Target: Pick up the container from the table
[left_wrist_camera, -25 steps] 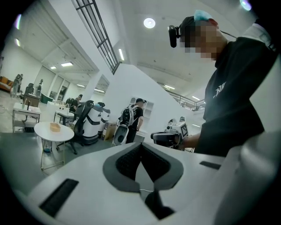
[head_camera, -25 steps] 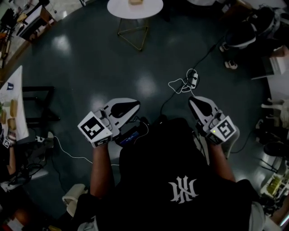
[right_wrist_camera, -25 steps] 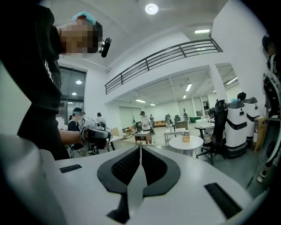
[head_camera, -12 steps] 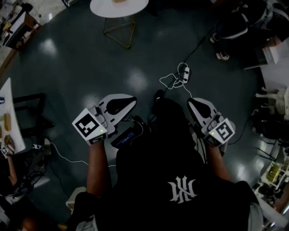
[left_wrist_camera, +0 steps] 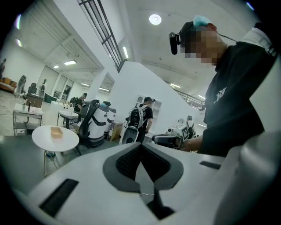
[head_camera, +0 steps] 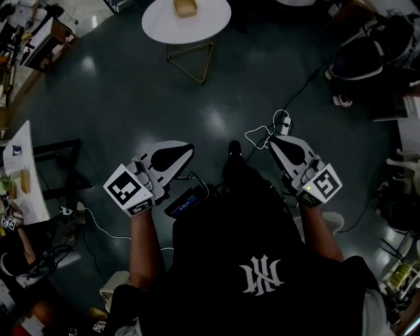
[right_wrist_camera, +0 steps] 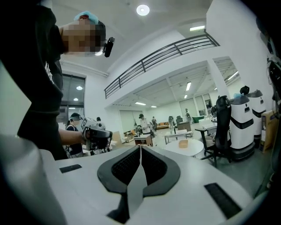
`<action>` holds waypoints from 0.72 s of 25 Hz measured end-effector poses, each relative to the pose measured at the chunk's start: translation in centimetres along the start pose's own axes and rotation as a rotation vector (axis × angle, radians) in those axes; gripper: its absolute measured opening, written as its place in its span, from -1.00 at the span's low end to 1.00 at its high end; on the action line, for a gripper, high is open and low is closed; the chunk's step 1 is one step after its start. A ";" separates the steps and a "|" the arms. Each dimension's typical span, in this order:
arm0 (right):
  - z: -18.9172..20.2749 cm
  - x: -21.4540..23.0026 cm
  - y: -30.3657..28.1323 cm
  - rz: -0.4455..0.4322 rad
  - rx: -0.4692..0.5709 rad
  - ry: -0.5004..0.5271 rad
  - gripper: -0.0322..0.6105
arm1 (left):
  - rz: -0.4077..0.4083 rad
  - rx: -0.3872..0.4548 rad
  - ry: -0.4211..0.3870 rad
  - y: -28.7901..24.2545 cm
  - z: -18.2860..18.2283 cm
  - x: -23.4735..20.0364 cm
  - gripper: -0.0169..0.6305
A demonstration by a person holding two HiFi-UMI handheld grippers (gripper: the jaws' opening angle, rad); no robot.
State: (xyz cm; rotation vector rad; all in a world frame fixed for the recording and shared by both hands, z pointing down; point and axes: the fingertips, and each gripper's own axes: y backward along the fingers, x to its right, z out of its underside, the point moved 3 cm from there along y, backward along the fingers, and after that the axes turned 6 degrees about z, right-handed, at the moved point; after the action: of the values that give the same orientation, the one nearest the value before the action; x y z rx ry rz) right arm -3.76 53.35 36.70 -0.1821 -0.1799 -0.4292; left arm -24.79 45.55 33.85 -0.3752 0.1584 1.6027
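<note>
A small tan container (head_camera: 184, 8) sits on a round white table (head_camera: 203, 25) at the top of the head view, far ahead of both grippers. My left gripper (head_camera: 188, 149) and right gripper (head_camera: 274, 142) are held side by side over the dark floor, both shut and empty. In the left gripper view the shut jaws (left_wrist_camera: 140, 145) point past the table (left_wrist_camera: 66, 141) and the container (left_wrist_camera: 56, 132), which lie at the left. In the right gripper view the jaws (right_wrist_camera: 140, 147) are shut, and the container (right_wrist_camera: 183, 143) on its table (right_wrist_camera: 193, 149) lies ahead, slightly right.
A power strip with a white cable (head_camera: 281, 120) lies on the floor just ahead of the right gripper. A table with food (head_camera: 20, 172) and a black frame (head_camera: 58, 152) stand at the left. White robots and chairs (head_camera: 359, 58) stand at the upper right. People stand in the background.
Both grippers have travelled over the floor, still shut. The round table is a little nearer in the head view, and the container on it now shows in full.
</note>
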 end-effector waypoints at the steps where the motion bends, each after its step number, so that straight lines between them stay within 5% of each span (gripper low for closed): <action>1: -0.5 1.5 -0.7 -0.011 0.011 0.002 -0.78 | -0.011 -0.007 -0.005 -0.9 -0.7 -1.0 -0.94; 11: -5.6 14.8 -5.6 -0.147 0.074 -0.024 -0.78 | -0.128 -0.021 -0.074 -9.5 -9.4 -8.2 -0.94; 18: -5.8 19.3 -7.8 -0.147 0.068 -0.017 -0.78 | -0.172 -0.016 -0.078 -11.6 -9.8 -11.0 -0.94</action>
State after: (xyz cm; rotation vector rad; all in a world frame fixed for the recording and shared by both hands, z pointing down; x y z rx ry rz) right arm 10.98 37.48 36.19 -0.1056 -0.2257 -0.5672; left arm -11.64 32.77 29.80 -0.3292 0.0519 1.4472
